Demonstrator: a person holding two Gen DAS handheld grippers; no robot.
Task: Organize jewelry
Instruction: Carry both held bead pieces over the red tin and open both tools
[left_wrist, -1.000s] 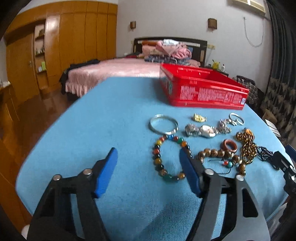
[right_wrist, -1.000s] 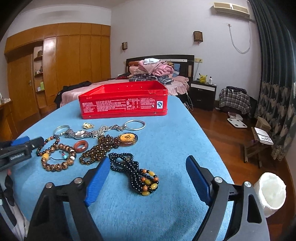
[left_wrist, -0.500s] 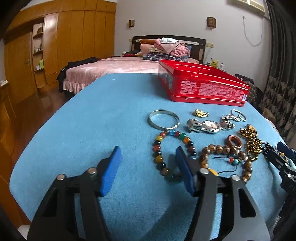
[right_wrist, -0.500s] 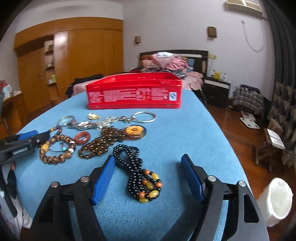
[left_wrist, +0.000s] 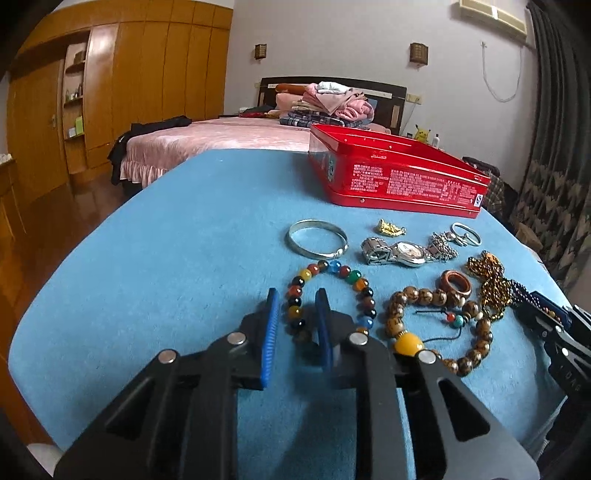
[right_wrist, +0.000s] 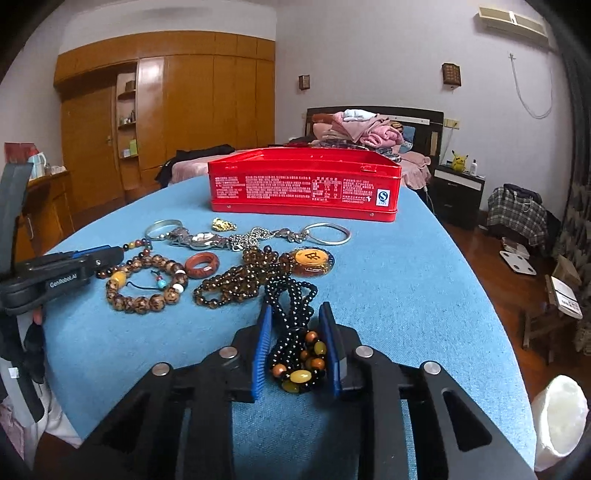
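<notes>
Jaws just closing: left gripper (left_wrist: 295, 317) pinches the round multicoloured bead bracelet (left_wrist: 330, 295), right gripper (right_wrist: 297, 343) the glossy black bead necklace (right_wrist: 295, 325).

A matt blue cloth (left_wrist: 184, 240) covers the table. The glossy red metal tin (left_wrist: 399, 177) shines, as do the polished silver metal bangle (left_wrist: 317, 243) and the smooth multicoloured glassy bead bracelet (left_wrist: 332, 295).

Using the open tin (right_wrist: 303, 186) at the back of your table (right_wrist: 424, 295) as the anchor: the jewelry is all spread in front of it. Nearest it sit the bangle (left_wrist: 317, 239), the watch (left_wrist: 400, 253) and a ring-shaped hoop (right_wrist: 328, 233), left to right. Closer to you lie the multi-bead bracelet (left_wrist: 330, 295), the wooden-bead bracelet (right_wrist: 142, 282) and the small-bead necklace (right_wrist: 295, 328), which is furthest right.
</notes>
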